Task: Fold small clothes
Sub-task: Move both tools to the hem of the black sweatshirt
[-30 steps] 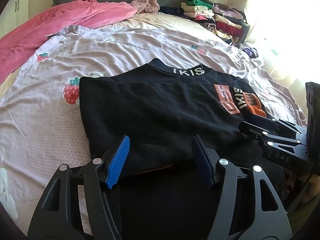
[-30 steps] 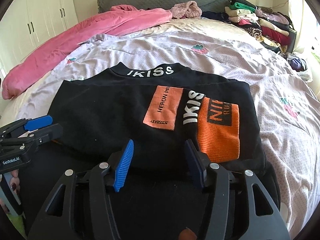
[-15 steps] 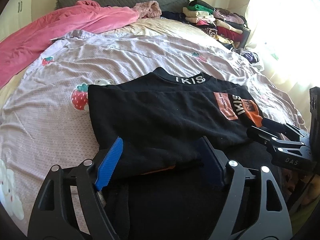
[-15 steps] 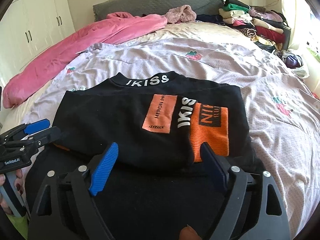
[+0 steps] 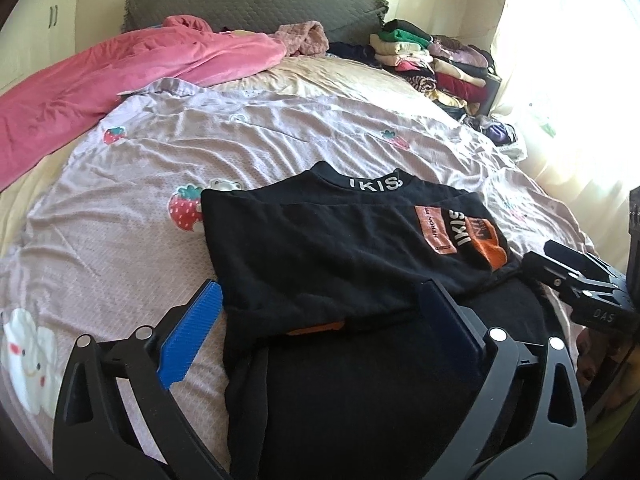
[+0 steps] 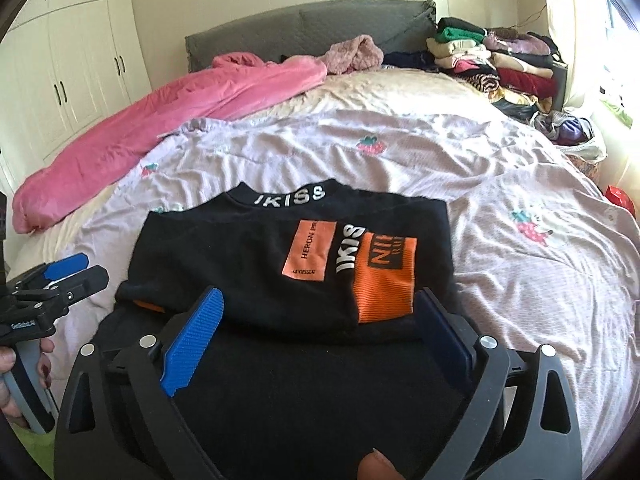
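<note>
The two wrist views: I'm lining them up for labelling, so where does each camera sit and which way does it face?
Left wrist: on the left gripper, looking down across the black top up the bed; its opening jaws and the right gripper show.
Right wrist: on the right gripper, facing likewise; opening jaws, left gripper, a hand.
Shared: top, pink blanket, clothes stack.

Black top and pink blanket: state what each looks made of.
Black top: likely matte knit jersey, since it drapes softly, with a ribbed orange patch. Pink blanket: probably plush fleece, given its soft sheen and thick rounded folds.
</note>
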The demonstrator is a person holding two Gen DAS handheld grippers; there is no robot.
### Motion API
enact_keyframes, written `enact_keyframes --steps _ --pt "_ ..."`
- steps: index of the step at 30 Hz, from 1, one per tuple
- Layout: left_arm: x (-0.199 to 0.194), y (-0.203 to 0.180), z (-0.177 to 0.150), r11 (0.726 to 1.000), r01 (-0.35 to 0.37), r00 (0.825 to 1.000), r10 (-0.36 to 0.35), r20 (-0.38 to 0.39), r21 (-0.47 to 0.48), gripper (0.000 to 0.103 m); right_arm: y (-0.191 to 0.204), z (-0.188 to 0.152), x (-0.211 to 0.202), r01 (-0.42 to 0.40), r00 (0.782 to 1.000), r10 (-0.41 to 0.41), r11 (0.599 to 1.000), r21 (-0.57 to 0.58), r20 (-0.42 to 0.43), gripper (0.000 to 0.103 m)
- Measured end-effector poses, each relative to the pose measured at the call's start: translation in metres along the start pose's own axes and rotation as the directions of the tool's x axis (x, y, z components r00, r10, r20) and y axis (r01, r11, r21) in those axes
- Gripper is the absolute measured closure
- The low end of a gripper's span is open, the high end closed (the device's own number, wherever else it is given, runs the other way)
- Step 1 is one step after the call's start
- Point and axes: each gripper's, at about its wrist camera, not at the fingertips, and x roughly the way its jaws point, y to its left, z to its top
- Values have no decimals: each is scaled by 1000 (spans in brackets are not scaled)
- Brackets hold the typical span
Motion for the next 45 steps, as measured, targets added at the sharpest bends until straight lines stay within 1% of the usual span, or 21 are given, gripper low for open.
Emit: enact_keyframes --steps 6,9,23,31,37,42,45 --pt "-19 -5 -4 1000 -19 1000 19 19 1 10 -7 1 -27 -5 999 5 1000 11 37 7" --pt "-30 -8 -5 998 -54 998 54 32 13 10 -10 0 -38 -4 999 3 1000 14 52 6" --pt "-75 -9 -13 996 -85 994 85 70 -6 10 -8 -4 -88 -17 994 17 1000 -5 109 6" --pt "-97 -8 -23 993 -118 989 117 85 4 10 -6 -8 -114 -5 992 9 1000 -30 127 6" --pt "-105 1 -36 991 -137 989 136 65 2 10 -12 -20 -136 12 991 -6 999 -40 133 6" --pt "-107 12 -51 989 -151 988 151 39 -11 10 -16 -32 -147 33 992 -27 999 -41 124 6" --pt "-107 16 -60 987 -158 987 158 20 -1 10 -20 -40 -150 47 993 -42 998 -41 111 6"
